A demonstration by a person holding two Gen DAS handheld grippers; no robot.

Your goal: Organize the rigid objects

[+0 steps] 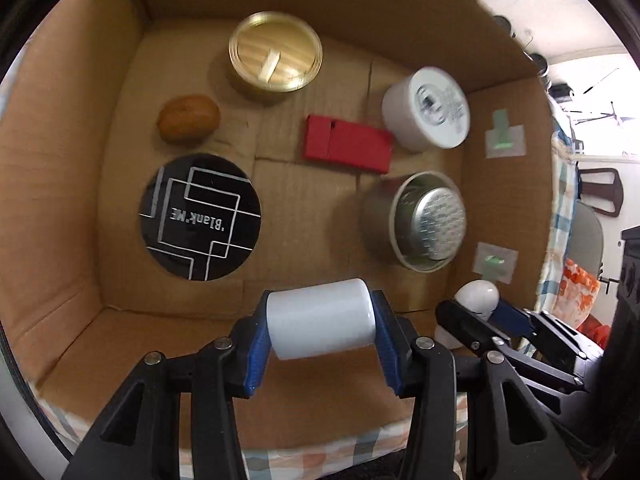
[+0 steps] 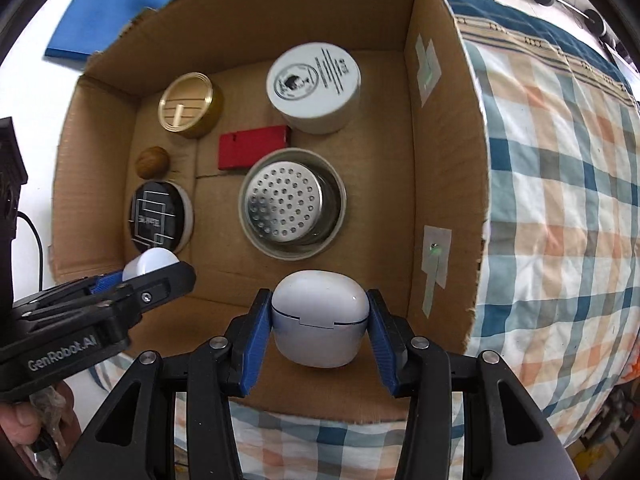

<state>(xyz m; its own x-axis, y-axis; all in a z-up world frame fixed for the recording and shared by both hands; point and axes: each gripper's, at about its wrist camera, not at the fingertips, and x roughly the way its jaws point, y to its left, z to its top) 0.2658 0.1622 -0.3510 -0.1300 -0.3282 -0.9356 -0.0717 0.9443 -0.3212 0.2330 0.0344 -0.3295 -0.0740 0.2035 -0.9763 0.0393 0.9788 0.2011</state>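
Observation:
My left gripper [image 1: 320, 326] is shut on a white cylinder [image 1: 322, 324] and holds it over the near edge of an open cardboard box [image 1: 120, 60]. My right gripper [image 2: 320, 320] is shut on a white earbud case [image 2: 320, 316] above the box's near right corner; it also shows in the left wrist view [image 1: 478, 298]. The left gripper with the cylinder [image 2: 150, 264] shows at the left of the right wrist view.
In the box [image 2: 440, 120] lie a gold tin [image 1: 276, 56], a walnut [image 1: 189, 119], a black round disc [image 1: 200, 216], a red block [image 1: 346, 144], a white round tub [image 1: 426, 108] and a perforated metal cup [image 1: 424, 222]. A plaid cloth [image 2: 560, 200] lies under the box.

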